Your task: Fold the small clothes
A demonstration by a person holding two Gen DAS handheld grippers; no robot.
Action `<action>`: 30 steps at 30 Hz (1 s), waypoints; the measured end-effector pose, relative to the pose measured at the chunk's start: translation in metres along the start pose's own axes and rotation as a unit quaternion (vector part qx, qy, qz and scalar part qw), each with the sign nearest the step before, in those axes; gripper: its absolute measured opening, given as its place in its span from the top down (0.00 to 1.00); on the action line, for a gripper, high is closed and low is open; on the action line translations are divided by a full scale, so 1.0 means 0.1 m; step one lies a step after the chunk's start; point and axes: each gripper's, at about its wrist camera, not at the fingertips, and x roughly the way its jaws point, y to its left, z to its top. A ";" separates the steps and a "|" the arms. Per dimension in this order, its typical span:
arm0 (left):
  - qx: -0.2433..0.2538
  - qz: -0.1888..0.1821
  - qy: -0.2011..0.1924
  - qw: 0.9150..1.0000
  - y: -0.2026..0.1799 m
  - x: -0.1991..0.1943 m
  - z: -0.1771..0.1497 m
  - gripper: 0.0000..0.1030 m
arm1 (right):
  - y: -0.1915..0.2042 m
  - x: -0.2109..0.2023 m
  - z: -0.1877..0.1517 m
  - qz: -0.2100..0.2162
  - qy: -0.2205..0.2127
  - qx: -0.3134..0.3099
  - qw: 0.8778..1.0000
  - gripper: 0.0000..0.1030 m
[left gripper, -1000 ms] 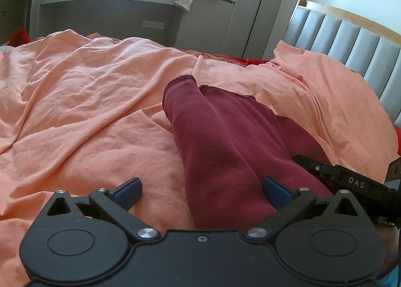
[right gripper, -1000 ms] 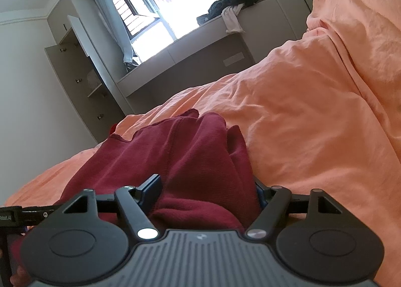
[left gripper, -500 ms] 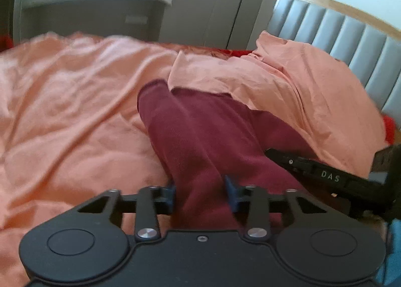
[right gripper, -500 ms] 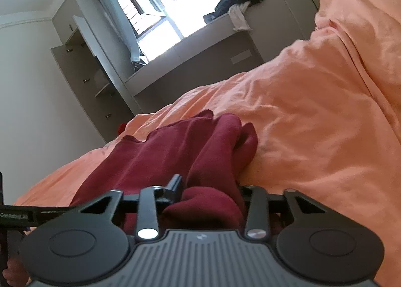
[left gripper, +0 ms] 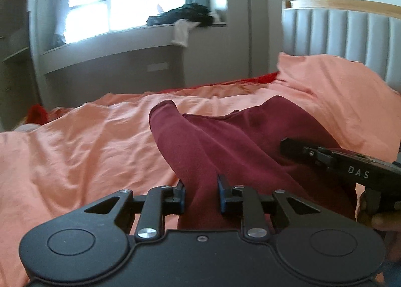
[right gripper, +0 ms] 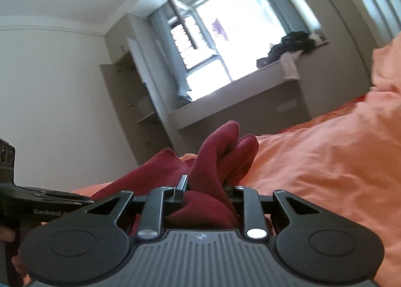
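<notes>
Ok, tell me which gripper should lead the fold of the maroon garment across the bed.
Left, probably. The left gripper is shut on one flat stretch of the maroon garment, with open orange sheet beside it. The right gripper clamps a bunched wad, so it is likely better as the follower.

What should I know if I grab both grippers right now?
Left gripper: its jaws have just been closing and now pinch the maroon garment.
Right gripper: its jaws have just been closing too, and pinch another bunch of the same garment.
Where: the garment is partly lifted off the orange sheet on the bed, hanging between both grippers.
Done: both grips taken.
Left: probably fold it over, lay it flat on the sheet, let go.
</notes>
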 end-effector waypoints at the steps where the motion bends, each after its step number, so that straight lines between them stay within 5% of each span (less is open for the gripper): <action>1: -0.007 0.004 0.005 1.000 0.06 0.01 -0.05 0.75 | 0.03 0.06 -0.02 0.002 0.005 -0.006 1.000 0.75; 5: -0.031 0.017 0.031 0.999 0.17 0.14 -0.31 0.71 | 0.11 0.26 -0.18 -0.024 0.052 -0.040 0.998 0.73; 11: -0.069 0.059 0.008 0.996 0.16 0.11 -0.55 0.57 | 0.05 0.28 -0.25 -0.053 0.080 -0.027 0.995 0.53; 15: -0.069 0.104 -0.009 0.992 0.08 -0.02 -0.60 0.30 | 0.15 0.23 -0.26 -0.064 0.085 -0.053 0.993 0.27; 20: -0.066 0.140 -0.040 0.987 -0.04 -0.20 -0.72 0.18 | 0.28 0.13 -0.34 -0.073 0.087 -0.111 0.987 0.03; 30: -0.075 0.180 -0.055 0.979 -0.12 -0.27 -0.84 0.04 | 0.60 -0.11 -0.55 -0.121 0.063 -0.228 0.964 0.00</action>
